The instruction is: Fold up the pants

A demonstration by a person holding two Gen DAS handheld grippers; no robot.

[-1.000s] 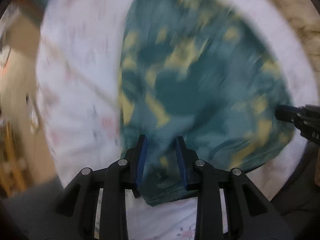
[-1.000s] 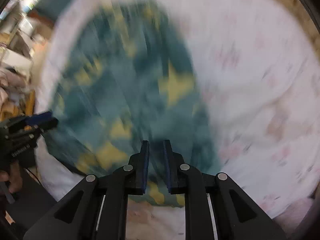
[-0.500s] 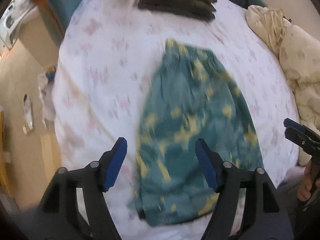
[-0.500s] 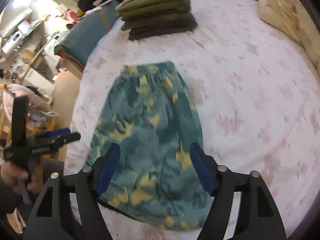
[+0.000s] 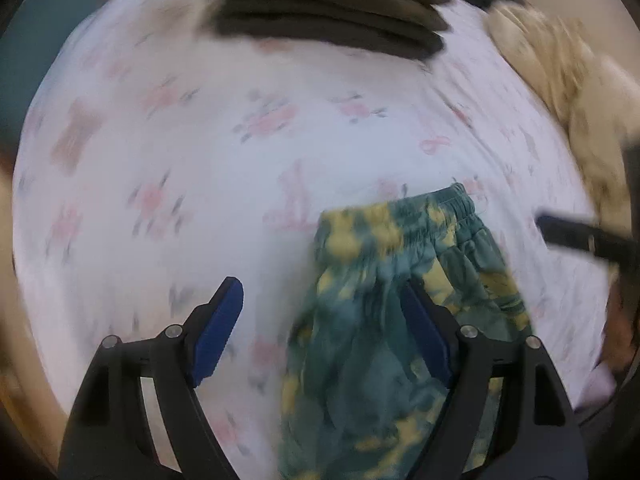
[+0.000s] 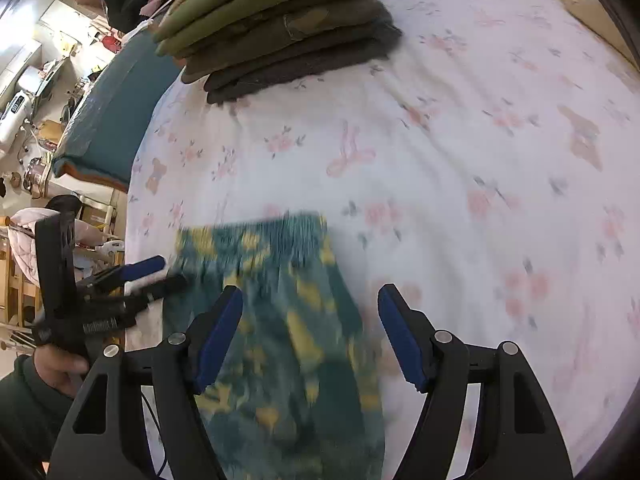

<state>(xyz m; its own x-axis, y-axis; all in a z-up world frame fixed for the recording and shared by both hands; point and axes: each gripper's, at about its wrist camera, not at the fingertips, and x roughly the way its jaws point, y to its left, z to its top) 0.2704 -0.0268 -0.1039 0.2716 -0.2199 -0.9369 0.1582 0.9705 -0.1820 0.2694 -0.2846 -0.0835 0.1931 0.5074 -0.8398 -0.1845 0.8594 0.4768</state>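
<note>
Teal and yellow pants [image 5: 400,320] lying flat on the flowered bedsheet [image 5: 180,160], waistband toward a stack of folded clothes [image 6: 280,28] farther up the bed. Left gripper [image 5: 328,344] spread wide, empty, over the pants' left edge. Right gripper [image 6: 310,336] likewise wide apart, holding nothing, above the right edge. Blurred, so possibly touching the cloth; hard to say.

Floral white bedsheet [image 6: 460,168], teal cushion [image 6: 116,108] beside it, cluttered bright shelves [image 6: 36,80] beyond.
</note>
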